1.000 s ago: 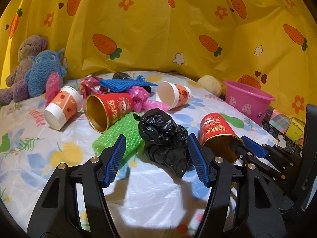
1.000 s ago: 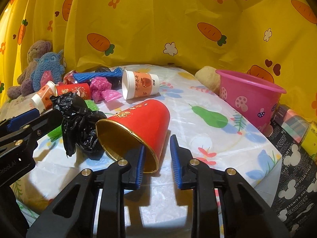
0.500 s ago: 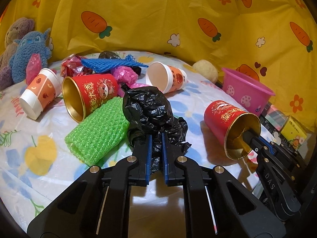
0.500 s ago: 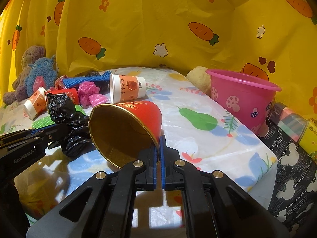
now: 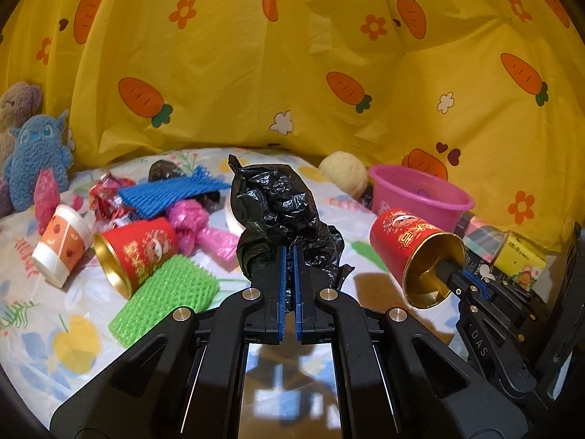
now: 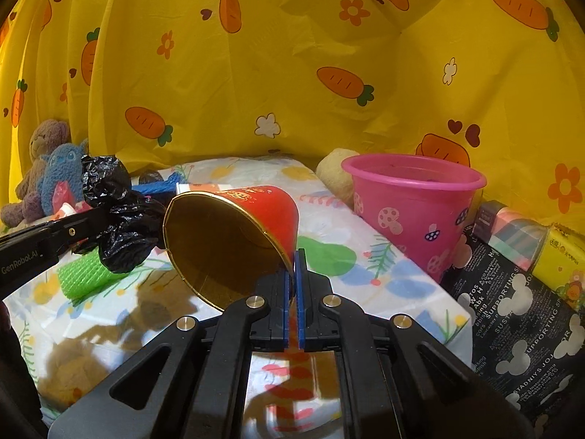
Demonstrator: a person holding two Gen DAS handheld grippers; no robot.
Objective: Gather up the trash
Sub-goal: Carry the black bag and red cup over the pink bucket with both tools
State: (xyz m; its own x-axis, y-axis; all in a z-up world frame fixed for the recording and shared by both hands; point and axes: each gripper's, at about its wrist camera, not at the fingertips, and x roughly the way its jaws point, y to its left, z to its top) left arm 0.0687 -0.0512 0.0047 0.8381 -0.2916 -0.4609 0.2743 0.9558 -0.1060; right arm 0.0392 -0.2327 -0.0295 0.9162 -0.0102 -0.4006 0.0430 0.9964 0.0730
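Beside the pink bucket (image 6: 413, 212), right gripper (image 6: 291, 256) pinched empty red cup (image 6: 234, 230); left gripper (image 5: 287, 256) clamped black bag (image 5: 281, 212).

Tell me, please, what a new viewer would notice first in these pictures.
The crumpled black plastic bag, pinched in the left gripper, fills the centre. Beside it the right gripper clamps the rim of a red paper cup with gold lining, near the pink plastic bucket.

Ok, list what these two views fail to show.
- Pink bin contents: both views, rim and wall hide the inside.
- White cup on the bed: left view, black bag in the left tool covers it.
- Red cup base: right view, faces away from the right tool.
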